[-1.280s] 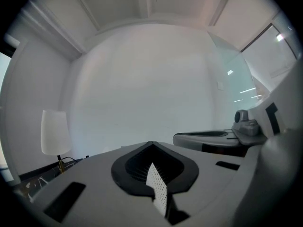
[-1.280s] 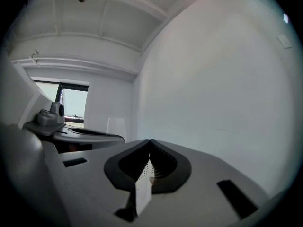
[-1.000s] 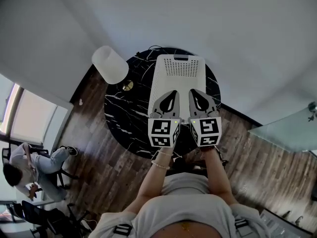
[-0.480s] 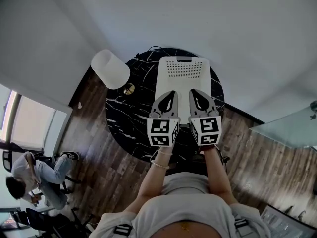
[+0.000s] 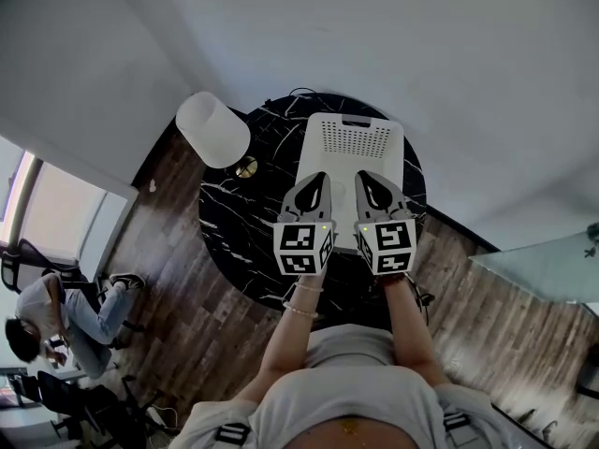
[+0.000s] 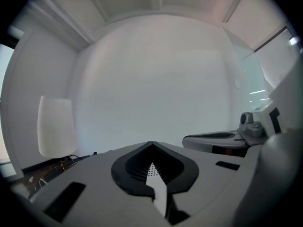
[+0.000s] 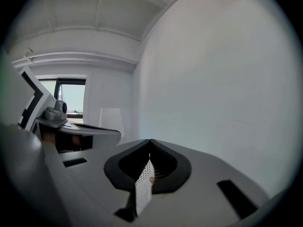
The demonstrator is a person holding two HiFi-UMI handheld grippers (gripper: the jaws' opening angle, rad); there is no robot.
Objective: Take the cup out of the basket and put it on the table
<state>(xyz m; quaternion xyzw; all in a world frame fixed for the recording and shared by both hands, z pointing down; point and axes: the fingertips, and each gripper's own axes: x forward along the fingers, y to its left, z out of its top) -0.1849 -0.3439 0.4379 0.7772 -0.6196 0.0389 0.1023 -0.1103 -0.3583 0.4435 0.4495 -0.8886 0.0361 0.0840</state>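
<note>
While you hover over the white perforated plastic basket [image 5: 351, 140] on the round black marble table [image 5: 241, 224], your left gripper [image 5: 320, 176] and right gripper [image 5: 365, 175] are both pinched together, empty. Can't spot the cup in any of the 3 views.

A lamp with a white drum shade [image 5: 213, 129] stands at the left edge of the round black table [image 5: 234, 223], its small brass base [image 5: 245, 166] just beside the shade. A thin dark cord [image 5: 298, 92] loops at the far rim. Plain white walls [image 5: 421, 54] close in the corner behind. The floor [image 5: 187, 316] is dark wood plank. Off to the lower left a person [image 5: 56, 316] in light clothes sits bent forward, with black chairs [image 5: 84, 410] near them. A bright window [image 5: 61, 223] runs along that side, and a glass panel [image 5: 543, 260] stands to the right.
</note>
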